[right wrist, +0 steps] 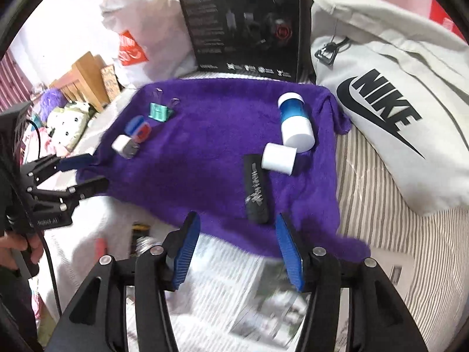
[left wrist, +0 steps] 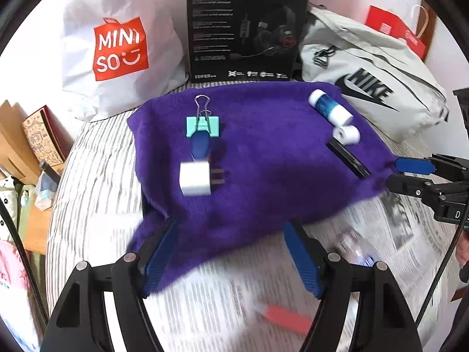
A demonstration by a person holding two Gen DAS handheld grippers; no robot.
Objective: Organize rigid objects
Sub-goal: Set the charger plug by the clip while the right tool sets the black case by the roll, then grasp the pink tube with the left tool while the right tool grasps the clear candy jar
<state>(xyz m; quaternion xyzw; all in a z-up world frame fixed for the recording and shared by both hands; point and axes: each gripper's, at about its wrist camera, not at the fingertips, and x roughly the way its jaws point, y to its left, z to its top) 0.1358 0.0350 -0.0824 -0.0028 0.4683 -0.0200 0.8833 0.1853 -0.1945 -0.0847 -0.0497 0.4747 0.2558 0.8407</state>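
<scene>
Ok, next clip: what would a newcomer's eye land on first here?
The purple towel spread over the striped bedding, scattered with small items: a teal binder clip, a white charger plug, a blue-and-white glue stick. Behind it stand a black headset box and a Nike bag.

A white MINISO bag (left wrist: 117,50) stands far left. A black headset box (left wrist: 246,26) stands upright at far centre. A grey Nike bag (right wrist: 390,94) lies far right. Newspaper (right wrist: 234,287) covers the striped bed (right wrist: 375,205) at the near side. Red paper bag (left wrist: 395,32) sits behind, far right.
</scene>
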